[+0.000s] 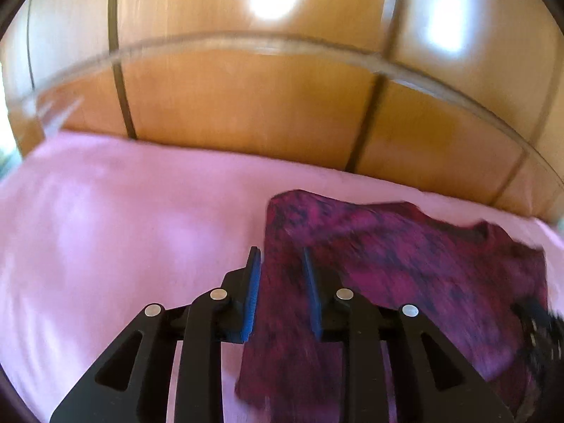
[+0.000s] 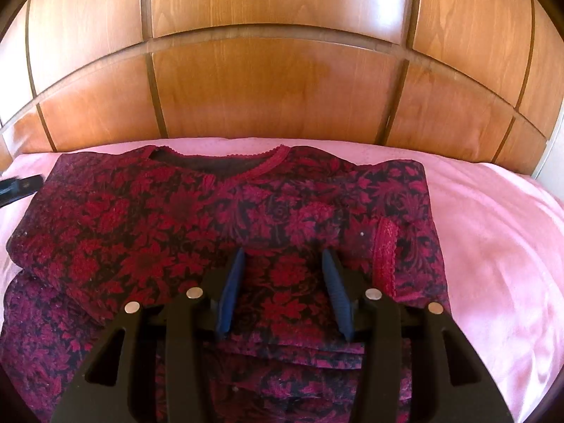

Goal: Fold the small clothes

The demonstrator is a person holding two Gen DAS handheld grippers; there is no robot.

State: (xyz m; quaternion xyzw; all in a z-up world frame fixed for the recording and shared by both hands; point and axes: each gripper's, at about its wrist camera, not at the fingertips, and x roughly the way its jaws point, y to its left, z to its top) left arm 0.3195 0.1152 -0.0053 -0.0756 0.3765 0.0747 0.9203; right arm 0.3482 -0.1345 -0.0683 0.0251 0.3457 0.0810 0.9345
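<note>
Two blue-padded fingers of the left gripper (image 1: 282, 275) stand apart in the lower centre of the left wrist view, with a gap between the pads. A strip of the dark red and black floral-patterned fabric garment (image 1: 405, 271) runs through that gap, from the bottom edge of the frame upward. The view is motion-blurred, so contact between pads and cloth cannot be determined. The garment fills the lower right quarter of the frame and lies on the pink bed sheet (image 1: 123, 229), which spans the lower half. The glossy wooden panelled headboard (image 1: 246, 105) fills the upper half, with two bright reflections near the top. A black object at the right edge, beside the garment, is too blurred to identify.

Right wrist view: the right gripper (image 2: 283, 268) sits in the lower centre with its two blue pads spread wide and nothing clamped between them. It is positioned over the garment (image 2: 176, 218), which lies flat on the pink bed sheet (image 2: 493, 246) and occupies the centre and left of the frame. The scalloped neckline faces the top of the frame, toward the wooden headboard (image 2: 275, 88). A lace-edged cuff (image 2: 386, 250) lies folded onto the body of the garment, right of the gripper. Stacked folded edges show below the pads. A black bar-shaped object (image 2: 19, 185) rests at the left edge, touching the garment.
</note>
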